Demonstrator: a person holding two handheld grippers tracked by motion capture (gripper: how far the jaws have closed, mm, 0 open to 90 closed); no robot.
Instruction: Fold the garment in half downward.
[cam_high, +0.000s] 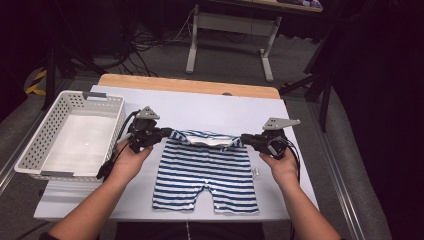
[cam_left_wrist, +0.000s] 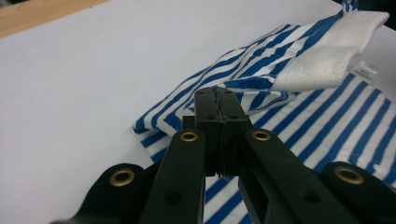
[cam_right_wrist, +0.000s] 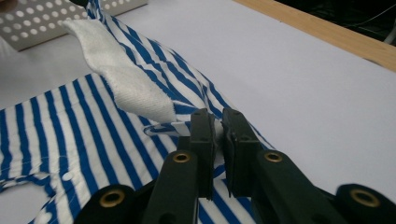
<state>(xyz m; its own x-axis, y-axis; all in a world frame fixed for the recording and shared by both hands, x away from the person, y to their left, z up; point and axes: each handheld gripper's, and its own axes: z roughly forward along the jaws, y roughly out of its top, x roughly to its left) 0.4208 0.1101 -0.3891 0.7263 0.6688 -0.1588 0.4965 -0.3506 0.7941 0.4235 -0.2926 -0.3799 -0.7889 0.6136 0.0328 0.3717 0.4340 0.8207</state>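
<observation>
Grey floor and white basket (cam_high: 70, 135) beside striped shorts (cam_high: 205, 170), high view.

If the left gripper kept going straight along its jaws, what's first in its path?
The left gripper is shut on a corner of the striped shorts, so the folded-over cloth comes first, its white waistband next. In the high view it points toward the right gripper; depth is uncertain.

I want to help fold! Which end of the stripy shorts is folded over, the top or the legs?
The top. The waist end of the shorts, pinched between the left tool and right tool, is turned over, showing white lining. The legs lie flat.
</observation>
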